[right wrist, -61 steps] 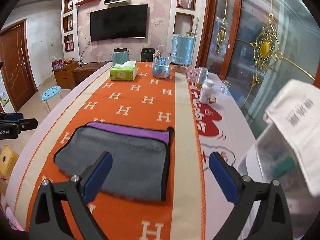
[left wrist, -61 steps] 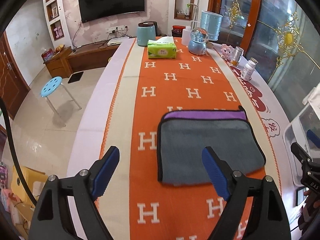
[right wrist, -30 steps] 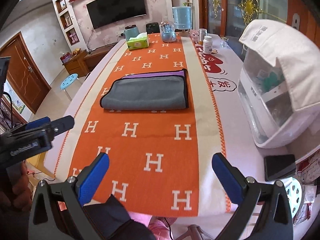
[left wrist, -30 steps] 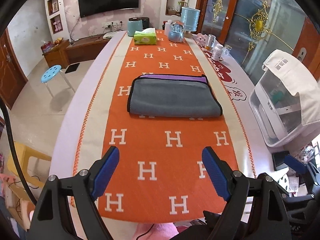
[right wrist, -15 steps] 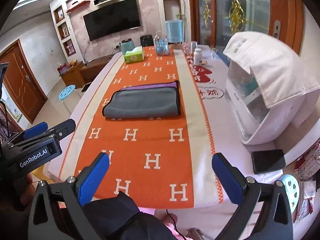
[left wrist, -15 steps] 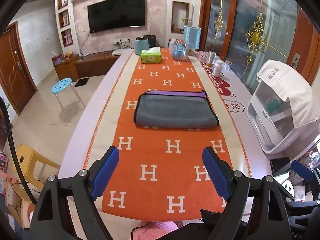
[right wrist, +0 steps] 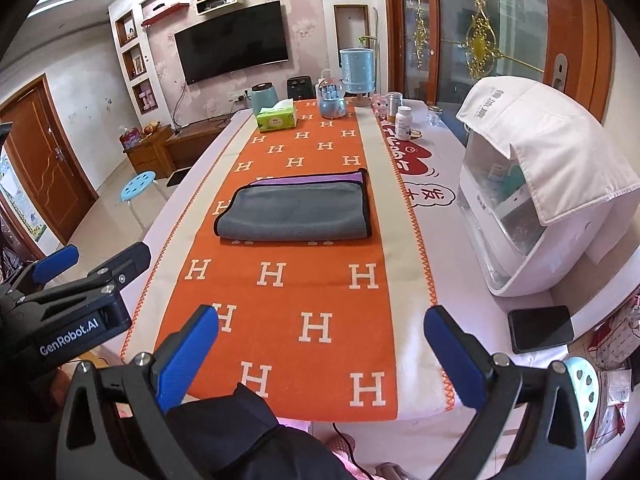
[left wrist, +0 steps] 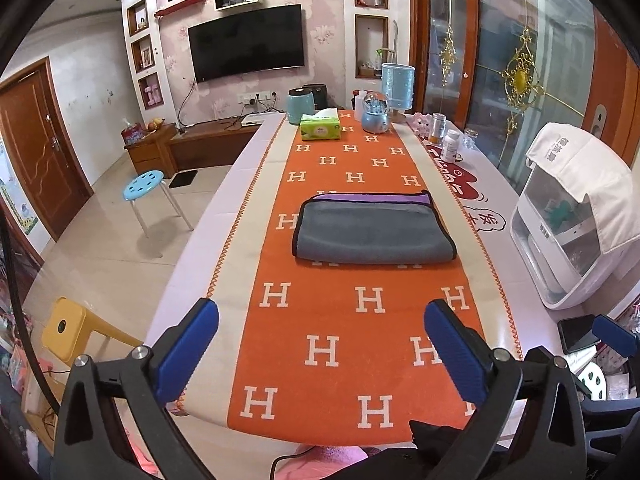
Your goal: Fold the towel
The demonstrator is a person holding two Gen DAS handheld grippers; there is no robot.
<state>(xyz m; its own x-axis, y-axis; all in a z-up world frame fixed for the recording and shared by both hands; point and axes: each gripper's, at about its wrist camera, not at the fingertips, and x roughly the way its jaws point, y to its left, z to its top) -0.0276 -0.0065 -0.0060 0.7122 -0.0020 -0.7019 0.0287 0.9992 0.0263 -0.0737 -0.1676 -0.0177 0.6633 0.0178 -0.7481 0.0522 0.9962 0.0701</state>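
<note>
Left gripper (left wrist: 321, 334): blue-padded fingers (left wrist: 187, 350) were spread wide, nothing between them, touching nothing. It hung above the near end of the table, well apart from the towel.

Right gripper (right wrist: 321, 338): same state, blue pads (right wrist: 456, 358) splayed wide and empty, no contact with cloth or table. In the right wrist view the left gripper's black body showed at 9 o'clock, with "GenRobot.AI" printed on it.

Grey microfibre towel with black edging (left wrist: 374, 236) lay folded flat on the orange H-patterned table runner (left wrist: 320, 350), at about 12 o'clock from both grippers, around mid-table. The top layer was grey; a purple strip of the under layer (left wrist: 376, 200) showed along the far edge. The fold ran along the near edge, rounded and slightly puffed. The right side edges were roughly aligned, and the left corners were rounded off. In the right wrist view the towel (right wrist: 296, 212) sat at 12 o'clock, its right edge near the runner's beige border.

Other items: green tissue box (left wrist: 320, 128) at the far end of the runner, white appliance with a white cloth cover (right wrist: 532, 200) at 3 o'clock, black phone (right wrist: 540, 328) flat on the table at 4 o'clock, light blue round stool (left wrist: 144, 180) on the floor at 10 o'clock.
</note>
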